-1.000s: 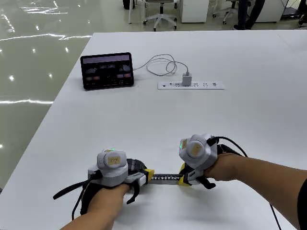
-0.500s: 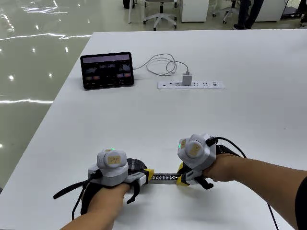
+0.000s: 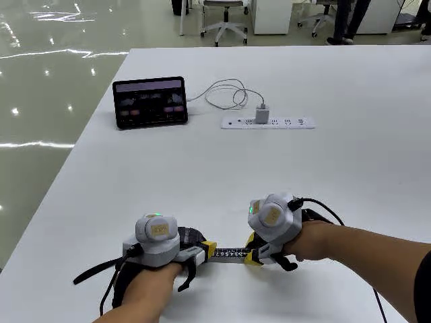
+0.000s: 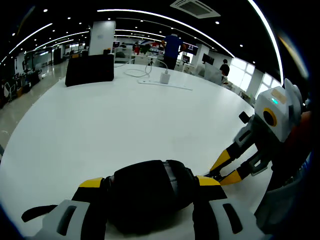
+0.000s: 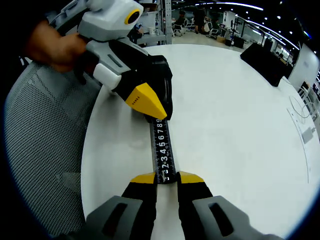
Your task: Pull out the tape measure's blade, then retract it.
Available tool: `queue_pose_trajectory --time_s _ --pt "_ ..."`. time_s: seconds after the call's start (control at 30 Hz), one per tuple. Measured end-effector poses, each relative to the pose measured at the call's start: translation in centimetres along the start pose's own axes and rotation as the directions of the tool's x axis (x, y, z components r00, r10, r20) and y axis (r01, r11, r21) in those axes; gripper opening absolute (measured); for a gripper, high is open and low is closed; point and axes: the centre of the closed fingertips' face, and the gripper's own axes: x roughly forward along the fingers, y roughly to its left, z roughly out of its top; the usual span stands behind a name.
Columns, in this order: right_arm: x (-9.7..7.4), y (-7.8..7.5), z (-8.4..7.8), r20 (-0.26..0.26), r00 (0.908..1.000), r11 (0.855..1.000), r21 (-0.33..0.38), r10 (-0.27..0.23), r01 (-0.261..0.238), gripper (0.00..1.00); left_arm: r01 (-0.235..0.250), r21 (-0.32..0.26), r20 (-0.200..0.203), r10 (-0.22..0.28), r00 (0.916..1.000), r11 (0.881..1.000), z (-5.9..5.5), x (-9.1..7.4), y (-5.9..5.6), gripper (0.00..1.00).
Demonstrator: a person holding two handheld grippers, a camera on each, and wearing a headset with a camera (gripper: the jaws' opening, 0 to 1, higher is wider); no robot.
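Note:
A black tape measure case (image 4: 150, 192) rests on the white table, and my left gripper (image 4: 150, 182) is shut on it, one yellow-tipped finger on each side. In the head view the case (image 3: 190, 237) lies at the table's near edge, just left of centre. A short length of blade (image 5: 163, 150) with black numbers runs from the case (image 5: 160, 90) to my right gripper (image 5: 166, 178), which is shut on the blade's end. Seen from above, the blade (image 3: 230, 254) spans the small gap between the left gripper (image 3: 195, 252) and the right gripper (image 3: 250, 256).
A dark tablet (image 3: 150, 101) stands propped at the far left of the white table (image 3: 323, 175). To its right lies a white power strip (image 3: 268, 122) with a charger and a looped cable (image 3: 225, 91). The table's left edge drops to a glossy floor.
My right gripper has moved left toward the case, and the exposed blade is shorter. The left gripper has kept its hold on the case in the same place.

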Motion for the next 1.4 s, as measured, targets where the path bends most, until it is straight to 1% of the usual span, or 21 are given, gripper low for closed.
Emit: queue_pose_trajectory --time_s 0.37,0.47,0.53,0.57,0.63,0.7,0.8,1.4 --pt "0.0 0.1 0.3 0.009 1.0 1.0 0.012 -0.001 0.001 0.11 0.002 0.005 0.0 -0.002 1.0 1.0 0.0 0.0 0.0 0.66" --pt "0.1 0.0 0.4 0.013 0.9999 1.0 0.013 -0.001 0.001 0.11 0.007 -0.002 0.003 -0.007 1.0 1.0 0.0 0.0 0.0 0.66" --pt "0.2 0.0 0.4 0.026 0.9996 1.0 0.023 -0.006 0.006 0.11 0.018 -0.018 0.008 -0.018 0.9998 1.0 0.0 -0.1 0.1 0.66" --pt "0.2 0.0 0.5 0.043 0.999 1.0 0.02 -0.009 0.008 0.11 0.023 -0.03 0.009 -0.023 0.9997 0.999 0.0 -0.1 0.1 0.66" --pt "0.1 0.0 0.5 0.057 0.9983 0.999 0.045 -0.011 0.008 0.11 0.026 -0.041 0.008 -0.026 0.9996 0.999 0.1 -0.1 0.1 0.66" --pt "0.2 0.0 0.6 0.054 0.9985 1.0 0.026 -0.012 0.011 0.11 0.026 -0.038 0.006 -0.026 0.9996 0.999 0.0 -0.1 0.0 0.66" --pt "0.5 -0.1 1.0 0.063 0.9979 1.0 0.021 -0.012 0.011 0.11 0.028 -0.029 0.003 -0.028 0.9996 0.999 0.0 -0.1 0.0 0.66" --pt "1.1 0.0 1.9 0.055 0.9984 1.0 0.02 -0.015 0.014 0.11 0.028 -0.027 -0.001 -0.028 0.9996 0.999 -0.1 -0.1 0.0 0.65"
